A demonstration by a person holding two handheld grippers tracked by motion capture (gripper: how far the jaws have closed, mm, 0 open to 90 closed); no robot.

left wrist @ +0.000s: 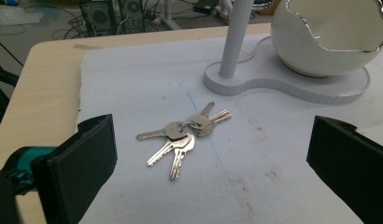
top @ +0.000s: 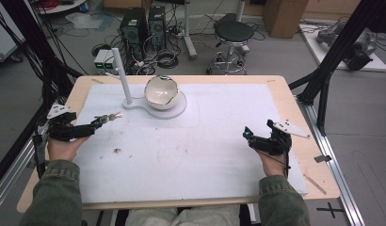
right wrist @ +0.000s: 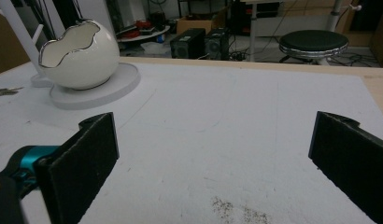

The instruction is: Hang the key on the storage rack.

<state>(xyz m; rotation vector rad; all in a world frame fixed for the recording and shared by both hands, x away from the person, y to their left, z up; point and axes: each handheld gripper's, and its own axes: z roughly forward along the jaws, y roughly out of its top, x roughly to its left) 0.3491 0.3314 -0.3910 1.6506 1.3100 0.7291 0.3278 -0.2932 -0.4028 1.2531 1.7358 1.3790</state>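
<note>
A bunch of silver keys [left wrist: 185, 135] lies flat on the white mat [top: 205, 141], left of a white stand [left wrist: 283, 86] with an upright post [left wrist: 234, 37]. A white egg-shaped bowl [top: 161, 92] with a jagged silver rim sits on that stand. My left gripper [top: 90, 127] is open just short of the keys [top: 108, 117], which lie ahead between its jaws, untouched. My right gripper [top: 247, 136] rests open over bare mat at the right, nothing between its jaws. The bowl [right wrist: 80, 56] stands far off to its left.
The wooden table [top: 294, 108] edges the mat on all sides. A small speck of debris [top: 117, 150] lies on the mat near the left hand. Beyond the table stand a black stool [top: 233, 33], computer towers [top: 134, 26] and black frame poles [top: 332, 61].
</note>
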